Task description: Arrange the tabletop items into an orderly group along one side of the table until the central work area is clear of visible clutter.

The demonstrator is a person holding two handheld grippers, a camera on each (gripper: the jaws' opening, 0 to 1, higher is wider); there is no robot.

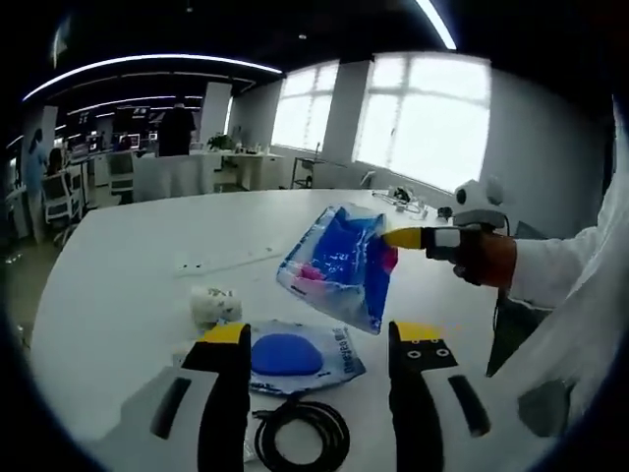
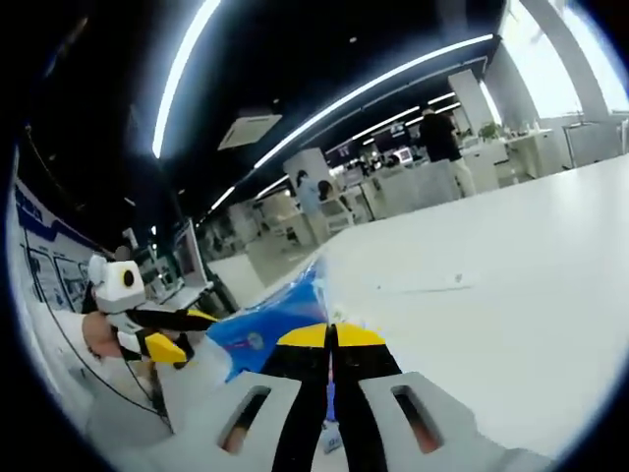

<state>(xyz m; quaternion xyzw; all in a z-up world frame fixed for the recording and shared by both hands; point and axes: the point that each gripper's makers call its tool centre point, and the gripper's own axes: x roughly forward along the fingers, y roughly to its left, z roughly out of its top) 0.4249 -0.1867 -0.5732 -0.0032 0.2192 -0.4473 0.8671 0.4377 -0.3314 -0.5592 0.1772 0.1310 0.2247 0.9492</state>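
In the left gripper view, the left gripper has its two jaws wide apart, with nothing between them. Its yellow tips hang just above the white table. Right between the two jaws, lying flat on the table, is a clear packet with a blue round thing inside. A black coiled cable lies just below that packet, close to the camera, also between the jaws. A small white crumpled thing sits on the table near the left jaw's tip, a little past it.

Farther out, the right gripper comes in from the right side. A hand in a white sleeve holds it. Its yellow tips pinch the edge of a blue plastic bag, and the bag hangs up in the air above the table, over the flat packet but not touching it.

In the right gripper view, the right gripper has its jaws pressed tight together on the blue plastic bag, which sticks out to the left of the tips. The left gripper shows at the left, with its jaws apart. The white table spreads out to the right.

Far back in the room there are desks and a person standing.
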